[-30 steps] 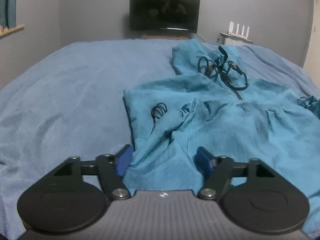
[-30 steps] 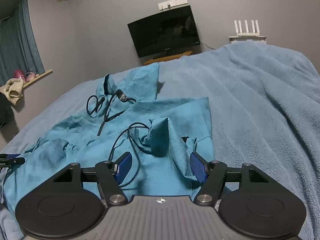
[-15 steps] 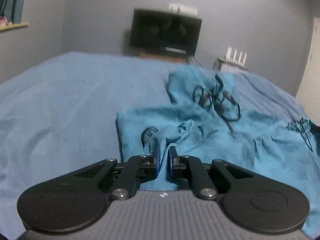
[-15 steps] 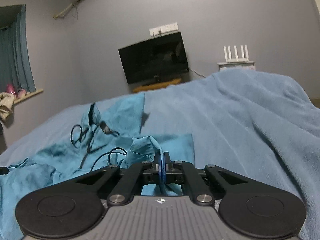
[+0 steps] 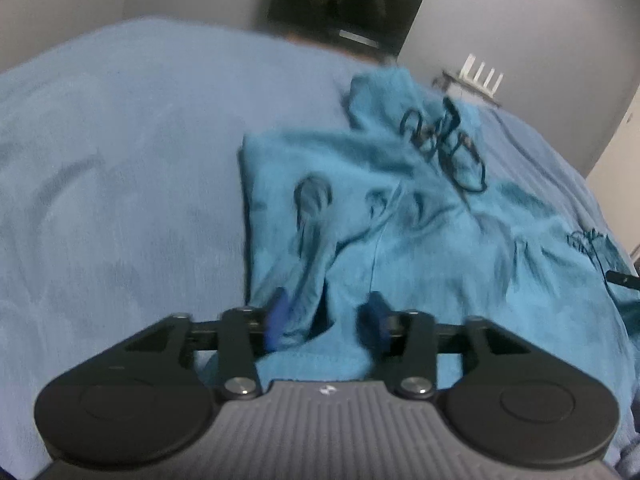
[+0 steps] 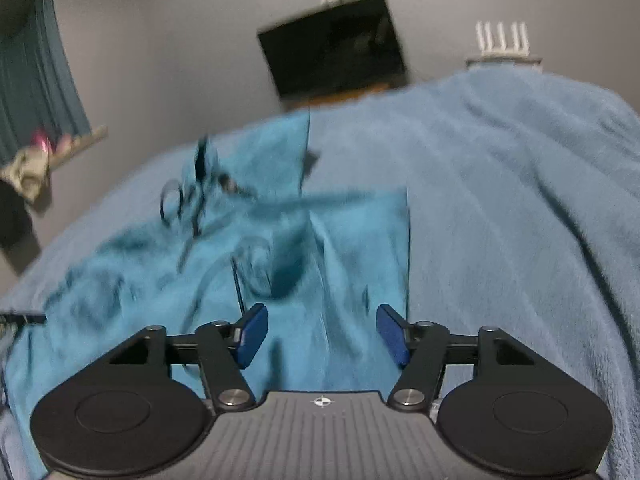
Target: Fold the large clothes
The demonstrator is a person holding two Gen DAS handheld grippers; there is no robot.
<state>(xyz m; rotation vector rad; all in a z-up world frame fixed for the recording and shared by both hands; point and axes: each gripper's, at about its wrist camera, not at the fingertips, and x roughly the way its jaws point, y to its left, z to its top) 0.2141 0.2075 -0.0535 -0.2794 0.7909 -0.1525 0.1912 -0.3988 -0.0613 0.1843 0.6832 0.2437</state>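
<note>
A teal garment (image 5: 420, 240) with black drawstrings (image 5: 444, 140) lies crumpled on the blue blanket (image 5: 120, 184). My left gripper (image 5: 326, 322) is open over the garment's near left edge, with a fold of cloth standing between its jaws. In the right wrist view the same garment (image 6: 224, 280) spreads to the left. My right gripper (image 6: 322, 334) is open over its near right corner, holding nothing. Both views are motion-blurred.
A dark TV (image 5: 346, 4) stands on the far wall, with a white router (image 5: 482, 76) on a shelf to its right. A curtain and window sill (image 6: 36, 92) are at the left in the right wrist view. The blanket (image 6: 520, 208) covers the whole bed.
Both grippers were open a second ago, shut on folds of the garment half a second ago and lifted them, and have now opened again. The cloth has dropped back onto the bed.
</note>
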